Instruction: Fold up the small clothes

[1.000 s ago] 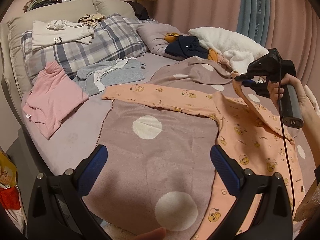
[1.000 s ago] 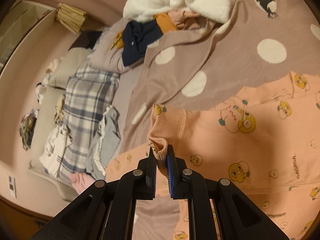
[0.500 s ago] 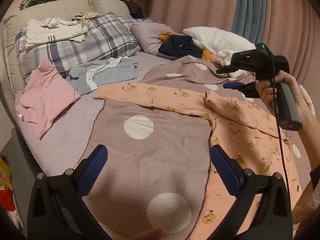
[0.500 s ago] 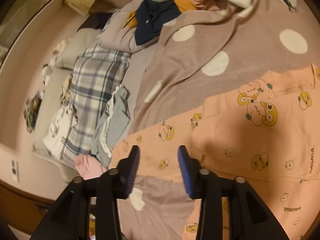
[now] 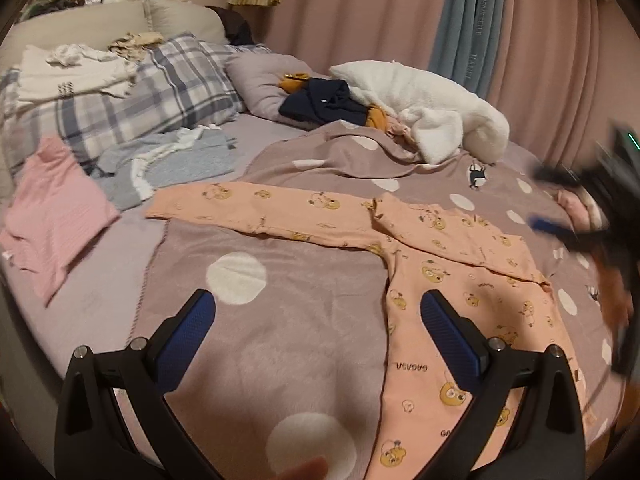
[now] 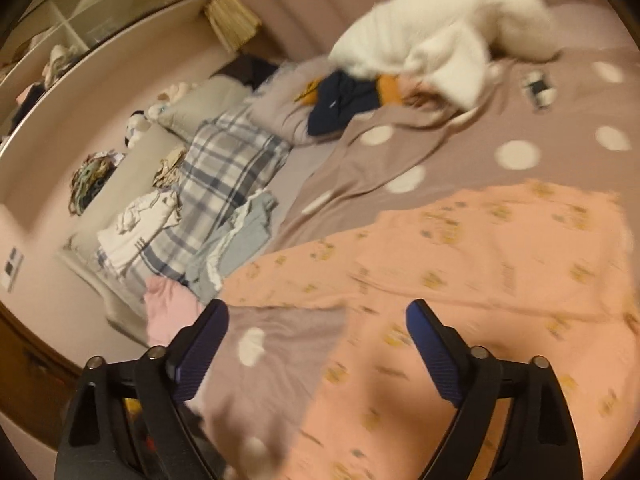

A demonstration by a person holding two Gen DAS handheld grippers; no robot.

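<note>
A peach onesie (image 5: 460, 276) with a bear print lies flat on the mauve dotted blanket (image 5: 280, 320). One sleeve (image 5: 260, 208) stretches out to the left; the other is folded over the chest. My left gripper (image 5: 318, 308) is open above the blanket, just left of the onesie's body, with nothing in it. My right gripper (image 5: 548, 202) shows blurred at the right edge, off the garment. In the right wrist view, the right gripper (image 6: 316, 316) hovers over the onesie (image 6: 480, 260), its jaws opening wide with nothing between them.
A pink top (image 5: 52, 208) and a grey garment (image 5: 176, 164) lie left of the blanket. A plaid pillow (image 5: 140, 100) with white clothes sits behind them. Navy clothes (image 5: 324, 104) and a white fleece (image 5: 432, 112) lie at the far side, before curtains (image 5: 460, 20).
The right gripper let go of the sleeve cuff, opened wide and drew away to the right. The sleeve now lies folded over the onesie's chest. The left gripper barely moved.
</note>
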